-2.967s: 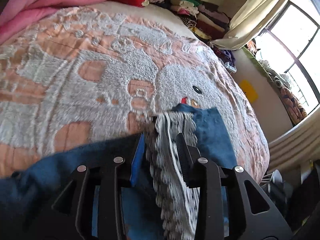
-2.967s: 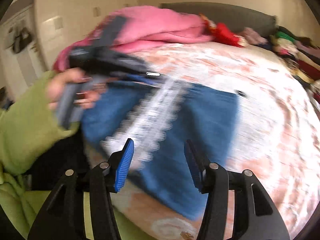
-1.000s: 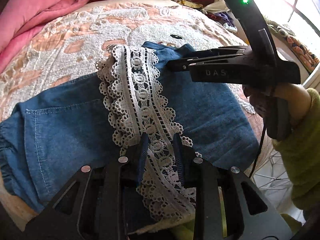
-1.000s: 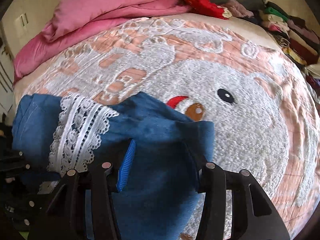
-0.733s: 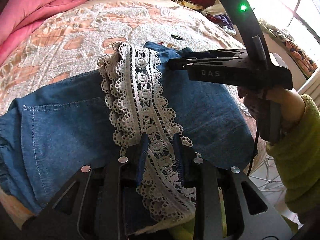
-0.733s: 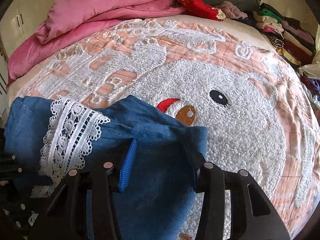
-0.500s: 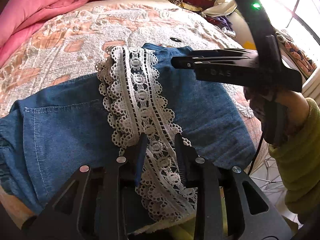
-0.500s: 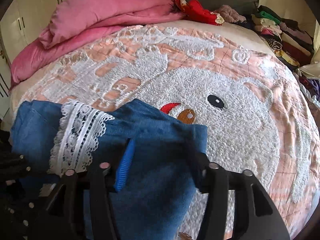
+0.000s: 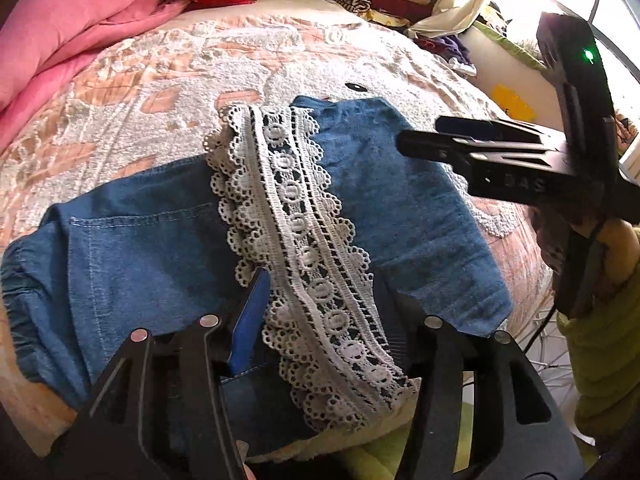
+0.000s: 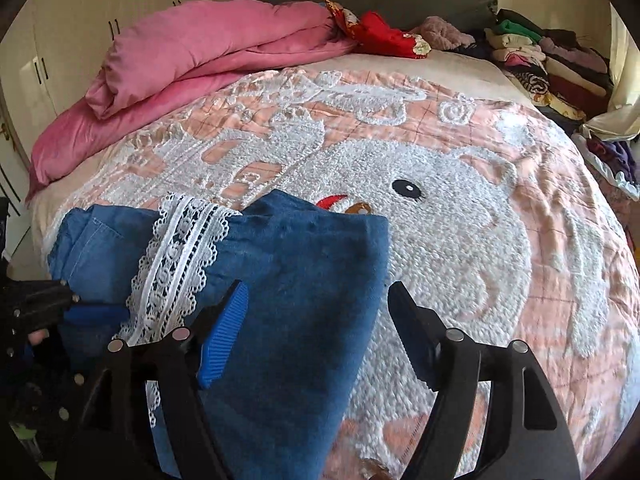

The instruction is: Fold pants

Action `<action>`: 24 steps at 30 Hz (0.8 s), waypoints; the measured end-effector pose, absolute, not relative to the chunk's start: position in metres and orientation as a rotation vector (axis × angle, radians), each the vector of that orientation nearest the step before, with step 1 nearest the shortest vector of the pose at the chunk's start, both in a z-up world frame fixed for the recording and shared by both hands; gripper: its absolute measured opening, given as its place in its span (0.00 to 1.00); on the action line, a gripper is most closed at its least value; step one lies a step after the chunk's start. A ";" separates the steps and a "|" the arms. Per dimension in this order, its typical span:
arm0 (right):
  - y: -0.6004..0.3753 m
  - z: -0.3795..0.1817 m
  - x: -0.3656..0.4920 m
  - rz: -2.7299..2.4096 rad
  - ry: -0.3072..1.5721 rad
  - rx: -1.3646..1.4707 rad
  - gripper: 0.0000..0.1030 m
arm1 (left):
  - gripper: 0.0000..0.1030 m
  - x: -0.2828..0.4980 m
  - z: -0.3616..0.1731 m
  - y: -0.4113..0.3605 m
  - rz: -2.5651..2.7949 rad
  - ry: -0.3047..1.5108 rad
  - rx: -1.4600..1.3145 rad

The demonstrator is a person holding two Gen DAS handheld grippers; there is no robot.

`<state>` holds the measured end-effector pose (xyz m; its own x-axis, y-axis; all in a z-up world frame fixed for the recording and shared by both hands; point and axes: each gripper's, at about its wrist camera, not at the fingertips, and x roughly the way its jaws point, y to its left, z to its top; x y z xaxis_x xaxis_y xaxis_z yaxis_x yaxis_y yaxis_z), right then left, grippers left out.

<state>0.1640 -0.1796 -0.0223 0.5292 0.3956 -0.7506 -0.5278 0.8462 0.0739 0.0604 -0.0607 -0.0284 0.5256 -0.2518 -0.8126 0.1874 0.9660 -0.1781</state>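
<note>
Blue denim pants (image 9: 132, 248) with a white lace band (image 9: 304, 224) lie folded on the peach and white bed blanket (image 9: 160, 80). My left gripper (image 9: 320, 320) sits low at the near end of the fold. Its jaws are opening, and the lace band lies between them with a gap at the right finger. My right gripper (image 10: 316, 332) hovers over the right part of the pants (image 10: 304, 264); its jaws are opening with nothing pinched. It shows side-on in the left wrist view as the right gripper (image 9: 420, 134), above the denim. The left gripper (image 10: 76, 306) shows at the right wrist view's left edge.
A pink quilt (image 10: 200, 52) is heaped at the bed's far left, with red cloth (image 10: 380, 32) beside it. Stacks of folded clothes (image 10: 552, 60) line the far right. A person's hand in a yellow-green sleeve (image 9: 600, 360) holds the right gripper near the bed's right edge.
Both pairs of jaws have widened. The left jaws have let go of the lace band. The right gripper has lifted off the denim and drawn back to the right.
</note>
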 end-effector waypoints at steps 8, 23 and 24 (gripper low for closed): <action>-0.194 -0.011 0.144 0.516 0.814 -0.132 0.95 | 0.58 0.048 -0.016 -0.053 -0.227 0.955 -0.063; -0.201 0.021 0.119 0.517 0.743 -0.121 0.96 | 0.91 0.032 0.010 -0.033 -0.164 0.893 -0.071; -0.201 0.022 0.118 0.519 0.740 -0.122 0.96 | 0.91 0.031 0.012 -0.032 -0.161 0.890 -0.072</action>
<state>0.1176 -0.2006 0.0222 0.6189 0.4078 -0.6713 -0.4921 0.8675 0.0733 0.0308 -0.0321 0.0115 0.6179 -0.1698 -0.7677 0.1101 0.9855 -0.1294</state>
